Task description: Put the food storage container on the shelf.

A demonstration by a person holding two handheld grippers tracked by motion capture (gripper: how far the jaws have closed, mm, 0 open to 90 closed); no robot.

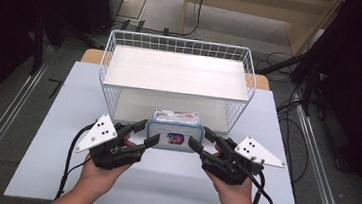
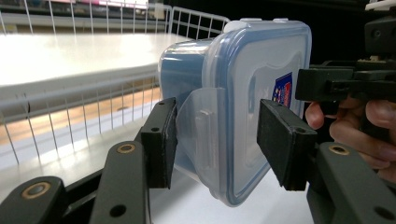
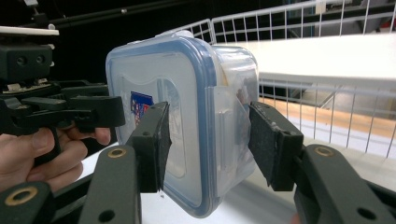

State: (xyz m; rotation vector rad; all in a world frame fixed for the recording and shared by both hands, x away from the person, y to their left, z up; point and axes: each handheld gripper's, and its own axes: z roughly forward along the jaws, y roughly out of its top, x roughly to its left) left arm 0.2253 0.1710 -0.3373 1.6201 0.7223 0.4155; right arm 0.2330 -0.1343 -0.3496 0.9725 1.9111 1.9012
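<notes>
Box on its side on the surface, at the wire rack front | left gripper jaws apart, straddling its left end | right gripper jaws apart, straddling its right end

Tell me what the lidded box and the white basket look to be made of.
Lidded box: likely clear plastic with a glossy finish; you see through its walls, and light glints off the blue-rimmed lid and its side latch.
White basket: probably white-coated metal wire; thin rods form an open grid. Its pale shelf board looks like wood or laminate.
</notes>
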